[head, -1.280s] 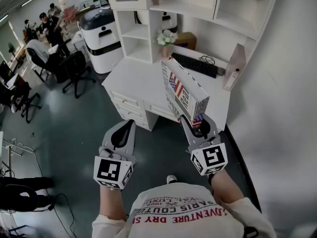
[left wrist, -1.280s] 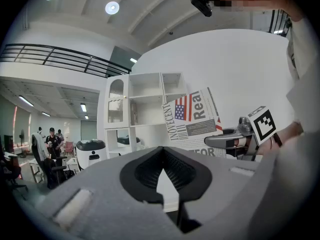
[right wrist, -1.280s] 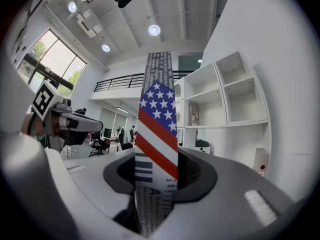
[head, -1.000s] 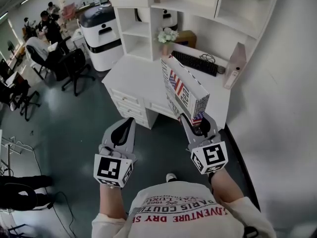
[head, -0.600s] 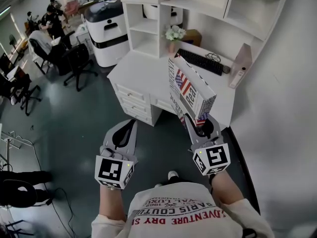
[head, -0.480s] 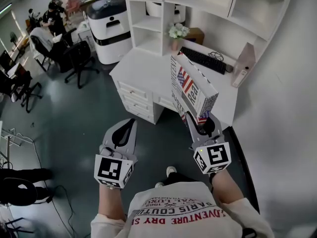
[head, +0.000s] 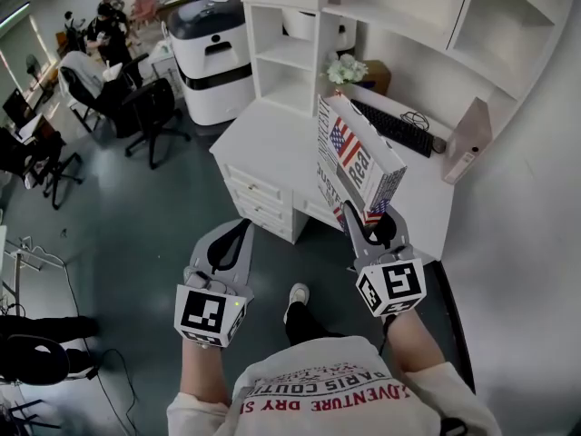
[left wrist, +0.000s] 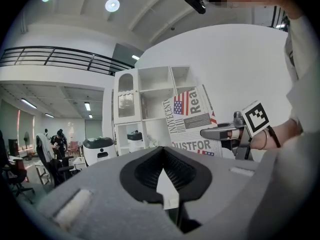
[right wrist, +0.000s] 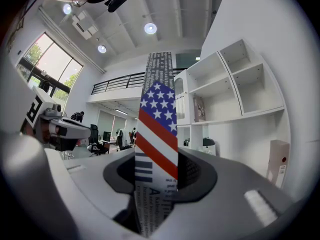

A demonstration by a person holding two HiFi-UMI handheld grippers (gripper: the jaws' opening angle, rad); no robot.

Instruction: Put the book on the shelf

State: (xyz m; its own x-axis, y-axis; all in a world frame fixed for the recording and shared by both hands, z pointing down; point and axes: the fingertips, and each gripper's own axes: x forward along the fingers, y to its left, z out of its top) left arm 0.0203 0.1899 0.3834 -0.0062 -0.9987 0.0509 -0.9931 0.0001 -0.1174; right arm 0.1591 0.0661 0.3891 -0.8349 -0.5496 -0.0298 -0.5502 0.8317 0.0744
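A thick book (head: 359, 163) with a stars-and-stripes, newsprint cover stands up from my right gripper (head: 370, 230), which is shut on its lower edge. In the right gripper view the book's spine (right wrist: 157, 134) rises straight between the jaws. The left gripper view catches the same book (left wrist: 192, 119) and the right gripper (left wrist: 220, 132) off to the right. My left gripper (head: 227, 240) hangs over the floor, level with the right one, shut and empty. Ahead stands the white shelf unit (head: 300, 53) on a white desk (head: 272, 143).
On the desk lie a black keyboard (head: 392, 127), a flower pot (head: 348, 69) and a pale upright box (head: 467, 139). A white-and-black machine (head: 213, 57) stands left of the desk, with office chairs (head: 154, 107) and seated people further left. A white wall runs along the right.
The desk and shelves have come closer and shifted right as the person steps forward, one foot now showing. The book stays gripped and upright; both grippers keep their pose.
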